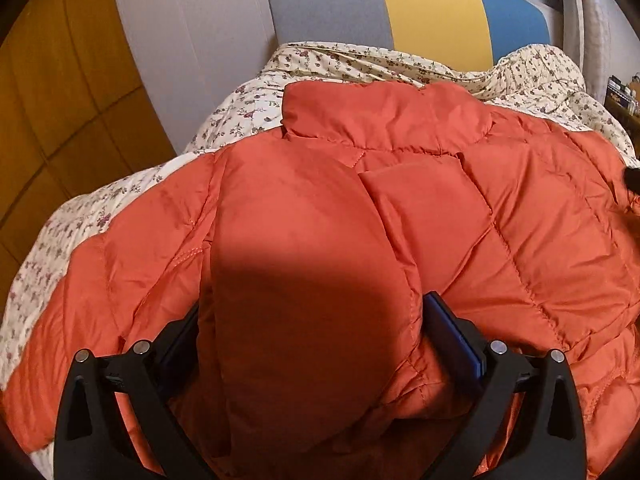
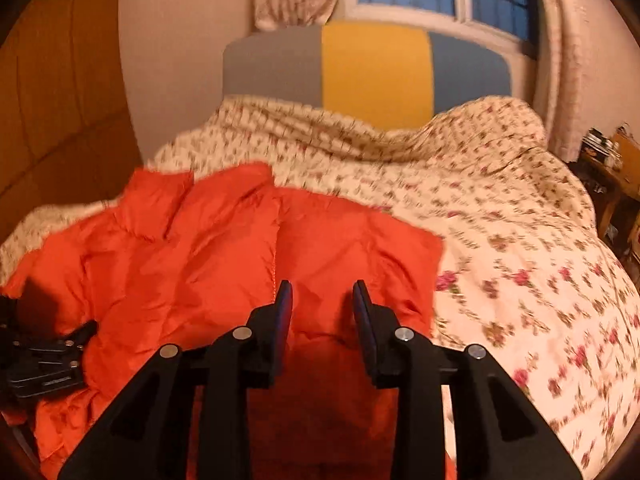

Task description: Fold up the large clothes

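Two tools: left tool [image 1: 310, 320] pinches the puffy jacket sleeve [image 1: 304, 248], which may slip free; right tool [image 2: 322, 300] hovers spread.

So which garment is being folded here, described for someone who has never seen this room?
Start from the grey, yellow and blue panelled headboard and come down the cream floral bedspread. The orange quilted puffer jacket lies spread on it, collar toward the headboard: the only plain, padded item there.
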Tool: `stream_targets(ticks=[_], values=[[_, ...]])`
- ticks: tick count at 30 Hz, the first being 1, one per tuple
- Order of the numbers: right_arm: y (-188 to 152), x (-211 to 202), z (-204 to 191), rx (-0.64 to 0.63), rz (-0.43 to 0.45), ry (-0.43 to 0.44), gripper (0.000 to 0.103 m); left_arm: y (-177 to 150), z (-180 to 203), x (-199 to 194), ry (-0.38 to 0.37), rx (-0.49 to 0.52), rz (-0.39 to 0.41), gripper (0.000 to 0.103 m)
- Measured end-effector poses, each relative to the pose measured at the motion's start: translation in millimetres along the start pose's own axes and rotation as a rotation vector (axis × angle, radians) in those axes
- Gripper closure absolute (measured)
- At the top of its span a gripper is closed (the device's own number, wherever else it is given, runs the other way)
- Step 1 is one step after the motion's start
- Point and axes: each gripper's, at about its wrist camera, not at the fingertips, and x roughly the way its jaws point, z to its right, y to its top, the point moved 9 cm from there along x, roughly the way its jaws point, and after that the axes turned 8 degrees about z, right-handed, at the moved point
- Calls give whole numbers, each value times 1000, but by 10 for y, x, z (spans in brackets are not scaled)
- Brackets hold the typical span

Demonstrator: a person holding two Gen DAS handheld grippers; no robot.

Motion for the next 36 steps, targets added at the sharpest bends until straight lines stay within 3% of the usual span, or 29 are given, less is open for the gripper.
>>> stream_targets(ticks=[3,10,14,17,22,27,36], values=[[-150,321,63,22,-94,-18,75,-10,-24,20,-11,-11,-7,3],[-285,547,162,101,-127,5,76,-38,-11,82,-21,-18,-29,3],[-234,393,212,122,-83,0,76,-41,-17,81,-28,-28,-33,3],[-225,64,400,222,-9,-11,75,-34,-23,69,-29,-33,-29,3],[-366,-183,474,249,-22,-11,75,-36,-19,26,-30,-38,-23,3],[-506,-66,477,229,-111,-53,76,-63,-43,-7,-66,-73,-21,3],[-667,-315,552,265,-104,-69,76,-186,-11,-131,-99,-87,-32,3]])
